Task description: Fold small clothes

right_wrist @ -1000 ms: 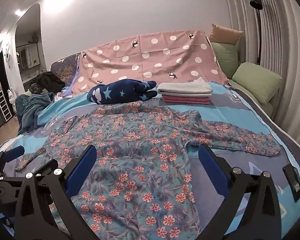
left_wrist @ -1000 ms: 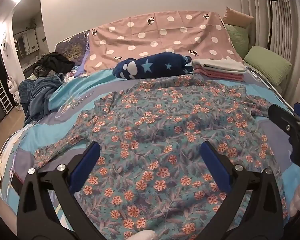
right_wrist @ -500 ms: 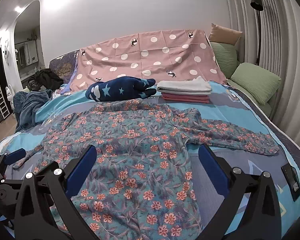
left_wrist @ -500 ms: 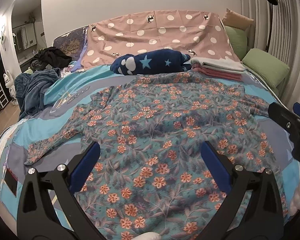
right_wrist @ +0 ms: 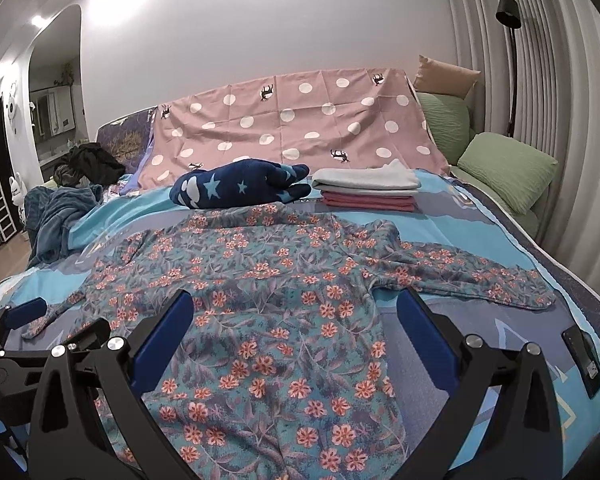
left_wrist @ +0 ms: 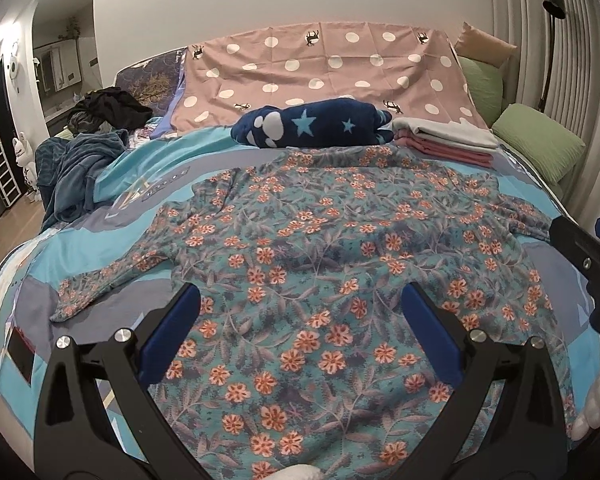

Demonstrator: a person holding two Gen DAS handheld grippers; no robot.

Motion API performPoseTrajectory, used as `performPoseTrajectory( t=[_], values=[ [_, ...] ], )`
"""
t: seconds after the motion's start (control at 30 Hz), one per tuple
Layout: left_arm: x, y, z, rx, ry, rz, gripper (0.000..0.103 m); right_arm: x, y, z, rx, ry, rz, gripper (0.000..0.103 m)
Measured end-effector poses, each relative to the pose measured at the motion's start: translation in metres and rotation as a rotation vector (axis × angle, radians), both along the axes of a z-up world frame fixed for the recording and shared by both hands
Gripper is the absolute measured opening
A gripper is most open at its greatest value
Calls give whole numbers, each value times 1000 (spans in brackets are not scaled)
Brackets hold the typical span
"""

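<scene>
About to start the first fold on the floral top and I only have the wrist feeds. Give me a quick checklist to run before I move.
1. Left gripper open, holding nothing: ok.
2. Right gripper open, holding nothing: ok.
3. Floral top spread on the bed, both sleeves out to the sides: ok.
4. Fabric flat: not ok, ripples across the chest and near the collar.
5. Folded stack and star plush clear of the top: stack ok; the plush and collar look close, cannot tell if they touch.
6. Hem nearest the grippers: cannot tell, hidden below the frame.
</scene>
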State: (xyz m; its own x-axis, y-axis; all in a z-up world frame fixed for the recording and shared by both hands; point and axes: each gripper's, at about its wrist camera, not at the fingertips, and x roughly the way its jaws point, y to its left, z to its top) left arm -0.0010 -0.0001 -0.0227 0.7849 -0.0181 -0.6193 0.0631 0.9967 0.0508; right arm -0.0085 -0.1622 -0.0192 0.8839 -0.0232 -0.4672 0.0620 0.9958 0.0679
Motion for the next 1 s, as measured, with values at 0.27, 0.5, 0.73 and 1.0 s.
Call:
performPoseTrajectory(
  t=[0.27,0.5,0.73,1.0],
  values=[
    [0,2,-1,-5,-2,2,101,5,-7,-4,-9,22,16,102],
    [1,10,-1,-23,-6,4,101,5,-1,-5,-21,34,22,102],
    [1,13,-2,-30,-9,1,101,6,5,-8,-34,45,26,102],
    [5,14,-4,-34,0,2,101,5,12,-10,-42,55,27,102]
  ],
)
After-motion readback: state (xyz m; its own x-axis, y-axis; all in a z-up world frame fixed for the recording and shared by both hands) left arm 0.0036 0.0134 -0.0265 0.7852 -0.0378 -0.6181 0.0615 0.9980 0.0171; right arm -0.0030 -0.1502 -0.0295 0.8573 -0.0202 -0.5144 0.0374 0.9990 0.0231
